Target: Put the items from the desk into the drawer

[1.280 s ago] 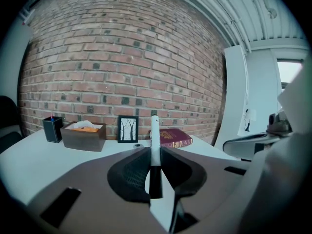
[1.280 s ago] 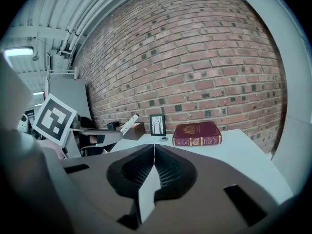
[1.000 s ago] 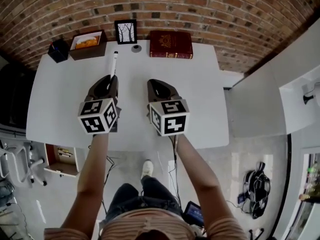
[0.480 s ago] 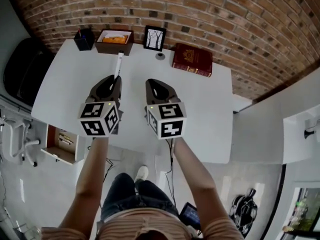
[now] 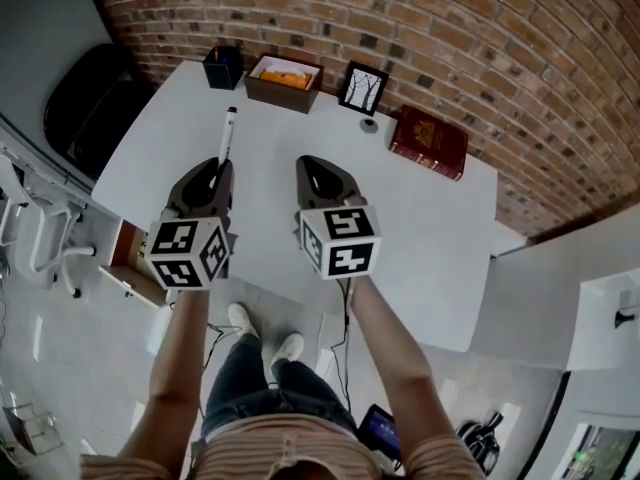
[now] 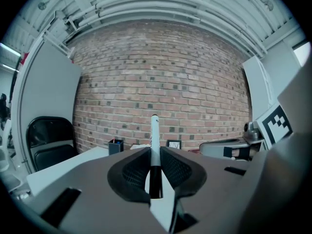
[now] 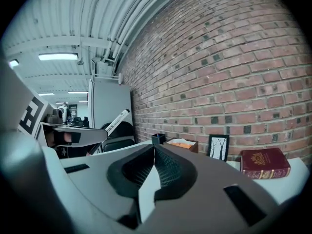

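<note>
Two grippers hover above the white desk (image 5: 400,228). Left gripper view: left gripper (image 6: 155,152) clamped on a marker (image 6: 154,135). Right gripper view: right gripper (image 7: 154,150) jaws together, empty. Only the head view shows the drawer (image 5: 122,258), below the desk's left edge. At the desk's far edge, against brick wall (image 5: 480,38): pen cup (image 5: 223,66), box (image 5: 285,80), framed picture (image 5: 363,88), red book (image 5: 429,143).

dark grey left tongs (image 5: 217,164) and right tongs (image 5: 309,165) bear black-and-white marker cubes (image 5: 188,254), with striped shirt (image 5: 290,456), dark jeans (image 5: 250,400), white shoes (image 5: 289,347).
</note>
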The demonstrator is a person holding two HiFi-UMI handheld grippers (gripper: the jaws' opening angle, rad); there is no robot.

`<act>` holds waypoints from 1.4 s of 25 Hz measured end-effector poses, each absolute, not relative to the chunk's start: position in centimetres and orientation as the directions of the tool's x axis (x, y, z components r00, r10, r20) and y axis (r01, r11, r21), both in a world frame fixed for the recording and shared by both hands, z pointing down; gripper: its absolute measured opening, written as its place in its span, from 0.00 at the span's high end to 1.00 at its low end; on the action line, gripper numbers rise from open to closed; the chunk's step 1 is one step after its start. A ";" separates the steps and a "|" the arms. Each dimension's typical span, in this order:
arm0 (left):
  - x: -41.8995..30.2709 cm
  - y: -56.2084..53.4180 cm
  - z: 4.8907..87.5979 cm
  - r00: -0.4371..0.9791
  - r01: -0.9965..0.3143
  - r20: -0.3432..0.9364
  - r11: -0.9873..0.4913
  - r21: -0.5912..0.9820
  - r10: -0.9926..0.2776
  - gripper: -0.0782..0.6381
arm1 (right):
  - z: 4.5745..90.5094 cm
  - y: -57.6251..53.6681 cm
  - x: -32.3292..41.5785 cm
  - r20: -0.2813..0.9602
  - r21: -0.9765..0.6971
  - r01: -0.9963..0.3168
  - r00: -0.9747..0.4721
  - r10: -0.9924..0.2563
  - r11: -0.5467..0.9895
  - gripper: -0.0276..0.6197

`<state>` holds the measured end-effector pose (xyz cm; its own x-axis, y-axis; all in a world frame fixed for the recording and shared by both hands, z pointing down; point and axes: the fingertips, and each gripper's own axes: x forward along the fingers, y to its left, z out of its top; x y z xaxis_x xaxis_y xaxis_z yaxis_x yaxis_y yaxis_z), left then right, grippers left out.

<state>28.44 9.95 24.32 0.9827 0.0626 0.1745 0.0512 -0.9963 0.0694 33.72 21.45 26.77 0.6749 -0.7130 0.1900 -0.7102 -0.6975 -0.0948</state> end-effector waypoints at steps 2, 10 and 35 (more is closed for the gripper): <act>27.5 8.3 24.3 0.985 0.021 0.171 -0.997 0.075 0.034 0.79 | 26.7 19.7 33.2 0.193 -0.092 -0.731 0.653 -0.733 -0.676 0.93; 23.9 1.6 24.5 0.984 -0.103 0.152 -0.990 0.094 -0.088 0.79 | 26.3 12.4 31.5 0.195 -0.067 -0.816 0.554 -0.809 -0.575 0.93; 10.3 -16.1 30.0 0.867 -0.482 0.234 -0.862 0.161 -0.441 0.79 | 30.4 -7.6 21.3 0.281 -0.068 -0.964 0.230 -0.932 -0.258 0.93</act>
<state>10.28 -16.14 30.00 0.8665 -0.4406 0.2344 -0.4816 -0.8615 0.1608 21.30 -7.65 30.44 0.2295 -0.9320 0.2805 -0.9638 -0.2577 -0.0676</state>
